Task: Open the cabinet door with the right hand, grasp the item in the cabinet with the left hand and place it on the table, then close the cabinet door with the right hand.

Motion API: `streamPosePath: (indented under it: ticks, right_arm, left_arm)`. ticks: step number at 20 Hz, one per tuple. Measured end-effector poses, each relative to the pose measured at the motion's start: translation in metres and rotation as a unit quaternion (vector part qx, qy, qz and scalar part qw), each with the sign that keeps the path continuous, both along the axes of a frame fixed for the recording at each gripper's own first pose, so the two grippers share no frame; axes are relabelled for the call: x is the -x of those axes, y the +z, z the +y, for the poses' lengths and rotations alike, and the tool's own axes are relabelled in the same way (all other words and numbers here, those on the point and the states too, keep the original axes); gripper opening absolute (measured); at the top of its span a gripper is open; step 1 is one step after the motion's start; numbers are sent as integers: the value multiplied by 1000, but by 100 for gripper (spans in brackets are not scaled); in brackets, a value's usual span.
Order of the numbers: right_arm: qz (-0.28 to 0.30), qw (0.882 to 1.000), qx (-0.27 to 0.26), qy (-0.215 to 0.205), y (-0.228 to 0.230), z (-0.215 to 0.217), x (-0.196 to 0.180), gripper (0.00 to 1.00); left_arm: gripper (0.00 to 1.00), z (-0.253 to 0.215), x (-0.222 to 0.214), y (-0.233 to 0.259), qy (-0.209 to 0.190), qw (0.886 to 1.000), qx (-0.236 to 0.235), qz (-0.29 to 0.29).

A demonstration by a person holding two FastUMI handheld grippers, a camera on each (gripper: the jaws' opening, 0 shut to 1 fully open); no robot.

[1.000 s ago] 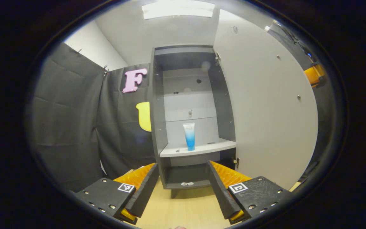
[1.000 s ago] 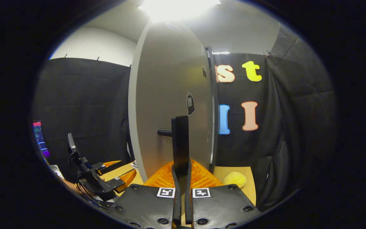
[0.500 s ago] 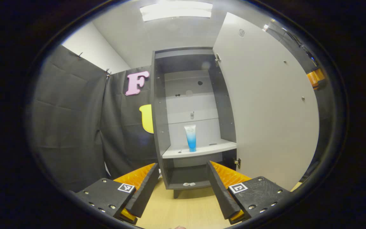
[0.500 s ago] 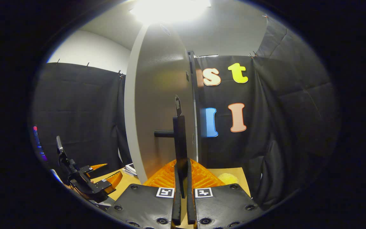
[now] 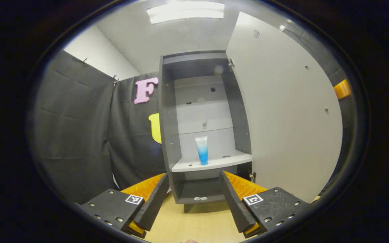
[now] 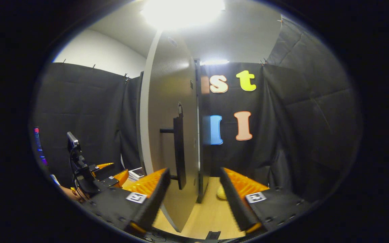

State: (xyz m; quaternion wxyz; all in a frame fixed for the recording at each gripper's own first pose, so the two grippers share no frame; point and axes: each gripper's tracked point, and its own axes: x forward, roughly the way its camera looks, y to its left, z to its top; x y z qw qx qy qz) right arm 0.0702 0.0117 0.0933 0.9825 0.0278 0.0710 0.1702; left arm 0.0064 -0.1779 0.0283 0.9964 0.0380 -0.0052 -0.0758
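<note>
In the left gripper view a grey cabinet (image 5: 171,111) stands open, its pale door (image 5: 282,111) swung out to the right. A white-and-blue tube (image 5: 202,150) stands upright on the cabinet's middle shelf (image 5: 221,161). My left gripper (image 5: 192,195) is open, well short of the cabinet and low, with nothing between its fingers. In the right gripper view my right gripper (image 6: 194,194) is open at the door's outer face (image 6: 167,128), with the dark vertical handle (image 6: 179,148) just ahead between the fingers, untouched. The left gripper (image 6: 108,172) and a hand show at the lower left.
A wooden table top (image 5: 194,226) runs up to the cabinet's foot. A small yellow soft object (image 6: 221,193) lies on the table behind the door. A stack of flat items (image 6: 136,173) rests near the left gripper. Black cloth walls close the booth.
My right gripper has let go of the door handle and opened, drawing back a little. The door has swung slightly wider. The left gripper has barely moved.
</note>
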Motion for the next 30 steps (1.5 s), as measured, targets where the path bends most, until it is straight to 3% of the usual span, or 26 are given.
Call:
streamPosePath:
  ticks: [1, 6, 10, 15, 22, 26, 30]
  right_arm:
    - [-1, 1000, 2, -19, -3, -12, -4, 95]
    - [-7, 994, 20, -111, -18, -59, -16, 95]
    - [14, 987, 26, -155, -39, -79, -20, 92]
    - [34, 975, 20, -220, -51, -97, -30, 95]
    - [43, 961, 10, -274, -56, -96, -41, 96]
    - [51, 952, 7, -300, -61, -97, -47, 93]
    - [63, 945, 13, -319, -68, -95, -52, 96]
  left_arm:
    - [89, -3, -6, 7, -4, 1000, -1, -3]
    - [92, -23, -46, 31, -30, 1000, 3, -7]
    - [92, -31, -95, 48, -40, 999, 21, -6]
    - [89, -34, -164, 56, -49, 998, 21, -12]
    - [92, -50, -249, 23, -77, 996, 40, 24]
    - [90, -60, -278, 2, -88, 994, 43, 46]
    - [92, -64, -305, -18, -87, 993, 48, 68]
